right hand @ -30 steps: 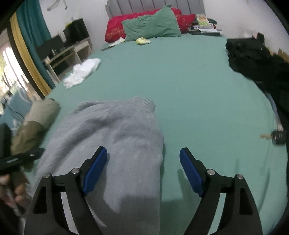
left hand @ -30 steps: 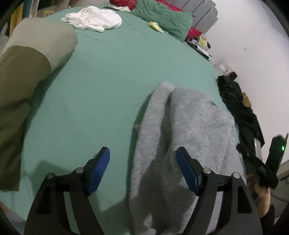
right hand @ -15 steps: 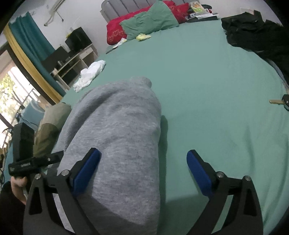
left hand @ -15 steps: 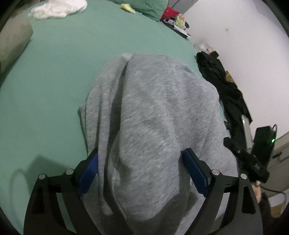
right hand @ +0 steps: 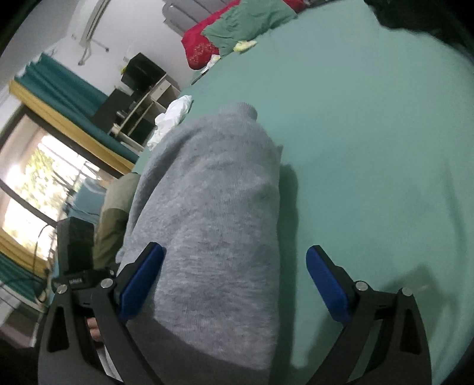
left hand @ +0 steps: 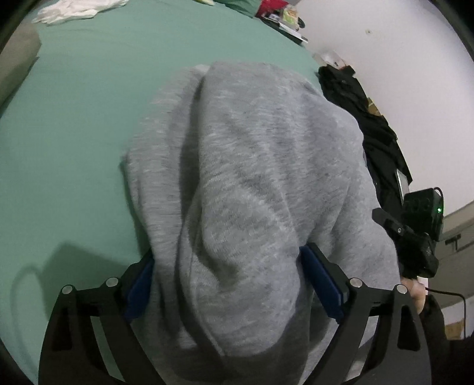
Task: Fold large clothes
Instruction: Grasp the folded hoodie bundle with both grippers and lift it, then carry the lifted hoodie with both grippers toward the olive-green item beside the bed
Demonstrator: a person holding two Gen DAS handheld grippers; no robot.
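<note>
A grey sweatshirt lies in a long bundle on the green bed sheet. My left gripper is open, its blue pads on either side of the near end of the sweatshirt, with cloth filling the gap. In the right wrist view the sweatshirt runs away from me. My right gripper is open over its right edge; the left pad is against the cloth and the right pad is over bare sheet.
A black garment lies at the bed's right edge. A white cloth and an olive garment lie to the left. Green and red pillows are at the head. Shelves and a window stand beyond the left side.
Both grippers have moved down and forward onto the sweatshirt, which now fills more of each view. The left gripper's jaws now straddle the cloth. Both stay open.
</note>
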